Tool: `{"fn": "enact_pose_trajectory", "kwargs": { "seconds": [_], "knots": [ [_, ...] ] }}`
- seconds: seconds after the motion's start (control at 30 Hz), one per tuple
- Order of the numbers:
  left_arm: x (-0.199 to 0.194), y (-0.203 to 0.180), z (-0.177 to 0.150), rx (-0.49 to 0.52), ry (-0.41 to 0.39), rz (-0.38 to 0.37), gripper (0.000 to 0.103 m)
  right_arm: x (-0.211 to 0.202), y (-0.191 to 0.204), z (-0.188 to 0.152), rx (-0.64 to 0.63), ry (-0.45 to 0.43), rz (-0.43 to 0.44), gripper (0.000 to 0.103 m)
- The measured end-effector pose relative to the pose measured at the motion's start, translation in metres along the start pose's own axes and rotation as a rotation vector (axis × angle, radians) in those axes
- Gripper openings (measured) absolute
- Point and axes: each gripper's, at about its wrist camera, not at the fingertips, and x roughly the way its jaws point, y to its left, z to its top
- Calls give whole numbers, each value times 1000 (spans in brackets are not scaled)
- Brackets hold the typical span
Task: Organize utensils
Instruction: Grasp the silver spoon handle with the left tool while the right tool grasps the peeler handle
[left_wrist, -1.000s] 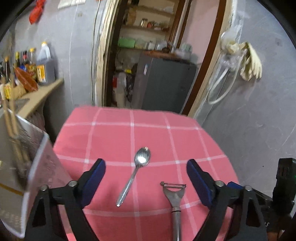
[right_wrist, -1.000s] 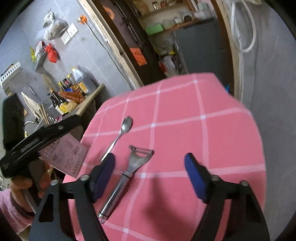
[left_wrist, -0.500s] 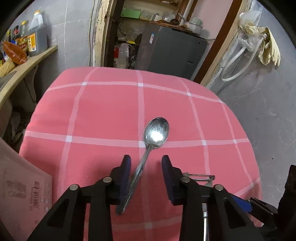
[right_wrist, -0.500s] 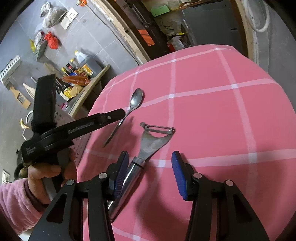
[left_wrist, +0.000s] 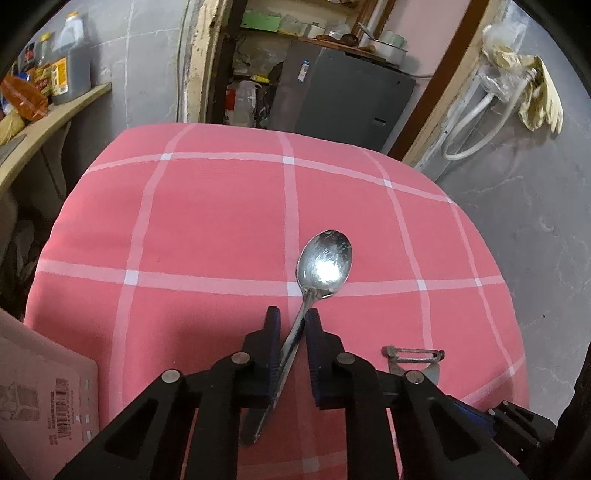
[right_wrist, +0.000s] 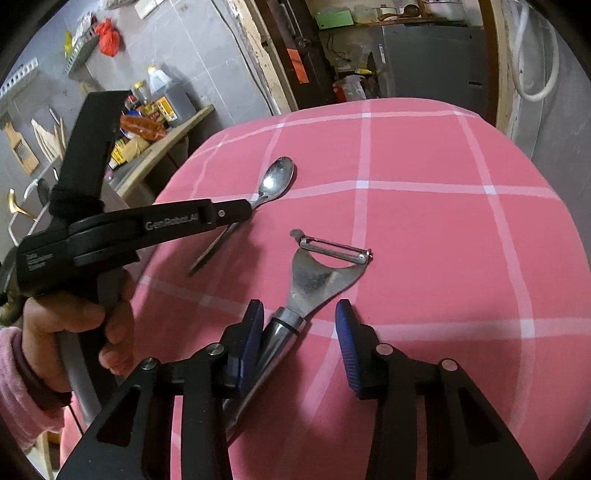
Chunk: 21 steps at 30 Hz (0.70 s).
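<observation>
one pink checked tablecloth (left_wrist: 207, 221) (grey walls (left_wrist: 535, 206))

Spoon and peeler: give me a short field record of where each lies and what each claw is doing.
surface: pink checked cloth
spoon: bowl up, handle between left claw pads
left claw: closing on spoon handle
peeler: flat on cloth, handle between right claw pads
right claw: closing, one pad at handle, other still apart

Closing jaws around spoon (left_wrist: 325, 264) handle
</observation>
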Motion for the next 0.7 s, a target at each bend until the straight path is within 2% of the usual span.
{"fn": "enact_pose_trajectory", "kwargs": {
  "seconds": [0.1, 0.4, 0.5, 0.57, 0.7],
  "knots": [
    [-1, 2, -2, -24, 10, -2, 11, 2, -2, 10, 7, 22, -8, 28],
    [2, -14, 8, 71, 114, 59, 11, -3, -41, 25, 112, 45, 26, 20],
    [4, -22, 11, 89, 157, 77, 10, -3, -54, 27, 153, 55, 65, 19],
    [4, -26, 10, 84, 190, 62, 8, -4, -63, 26, 179, 62, 92, 19],
    [0, -33, 1, 30, 256, -25, 7, 6, -64, 23, 211, 64, 108, 19]
  ]
}}
